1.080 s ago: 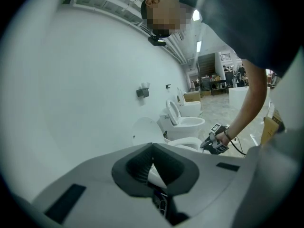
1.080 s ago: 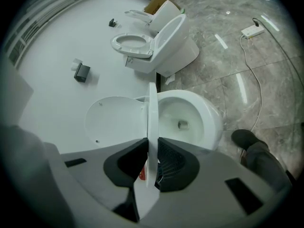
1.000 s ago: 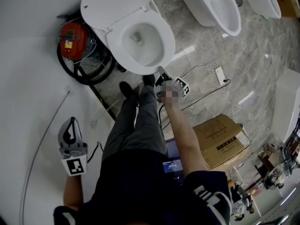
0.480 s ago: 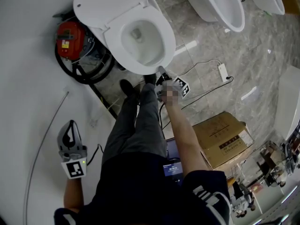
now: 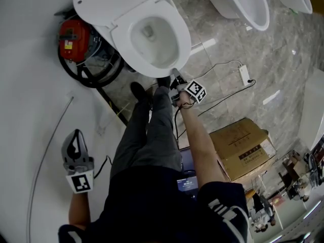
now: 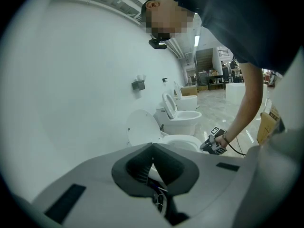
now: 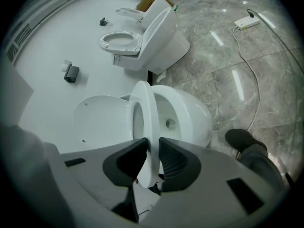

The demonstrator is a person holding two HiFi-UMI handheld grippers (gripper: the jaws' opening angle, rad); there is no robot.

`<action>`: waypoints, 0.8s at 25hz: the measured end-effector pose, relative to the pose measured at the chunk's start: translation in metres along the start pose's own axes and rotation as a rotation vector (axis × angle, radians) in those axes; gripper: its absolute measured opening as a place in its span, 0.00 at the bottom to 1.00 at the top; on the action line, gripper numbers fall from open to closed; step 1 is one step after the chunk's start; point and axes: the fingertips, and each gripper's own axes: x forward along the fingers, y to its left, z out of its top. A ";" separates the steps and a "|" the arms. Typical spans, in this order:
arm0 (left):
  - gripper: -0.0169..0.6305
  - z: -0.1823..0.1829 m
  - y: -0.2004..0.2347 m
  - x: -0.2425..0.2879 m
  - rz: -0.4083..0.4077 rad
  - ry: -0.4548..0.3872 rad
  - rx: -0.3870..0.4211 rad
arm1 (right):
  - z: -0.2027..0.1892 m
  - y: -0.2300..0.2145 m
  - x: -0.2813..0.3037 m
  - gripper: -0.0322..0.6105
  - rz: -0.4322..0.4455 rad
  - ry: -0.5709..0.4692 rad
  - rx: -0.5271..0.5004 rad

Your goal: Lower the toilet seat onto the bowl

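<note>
Since a second ago the right gripper [image 5: 175, 76] has carried the front of the toilet seat [image 5: 181, 39] lower, and the whole toilet sits nearer twelve o'clock in the head view. Glossy grey veined stone floor [image 5: 238, 39] fills the side from one to four o'clock, with a plain matte white wall [image 5: 30, 85] from seven to eleven. The bowl [image 7: 190, 118] is a smooth, rounded glazed white form, and the broad oval lid [image 5: 111, 4] stands open behind it at eleven o'clock. The seat, a thin, slick white ring, appears to hover just above the bowl rim, not yet resting. Its front edge is pinched between the right gripper's ribbed dark pads. The left gripper [image 5: 77, 133] hangs idle at eight o'clock, jaws pressed together on nothing. A cardboard box [image 5: 243, 146] lies at four o'clock and a red machine [image 5: 71, 39] at ten. My worry is that the slippery rim slides out of so shallow a pinch and the seat slams onto hard ceramic. The lower jaw may also get trapped between seat and bowl if it is not released in time.
</note>
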 end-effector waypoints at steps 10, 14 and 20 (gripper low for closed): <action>0.06 -0.004 -0.013 0.021 -0.024 -0.019 0.010 | 0.002 -0.026 0.015 0.21 0.001 0.026 -0.007; 0.06 -0.002 -0.023 0.035 -0.050 -0.042 -0.002 | 0.002 -0.032 0.019 0.21 0.004 0.031 -0.007; 0.06 0.000 -0.041 0.058 -0.096 -0.076 -0.009 | 0.002 -0.039 0.024 0.21 0.003 0.041 -0.005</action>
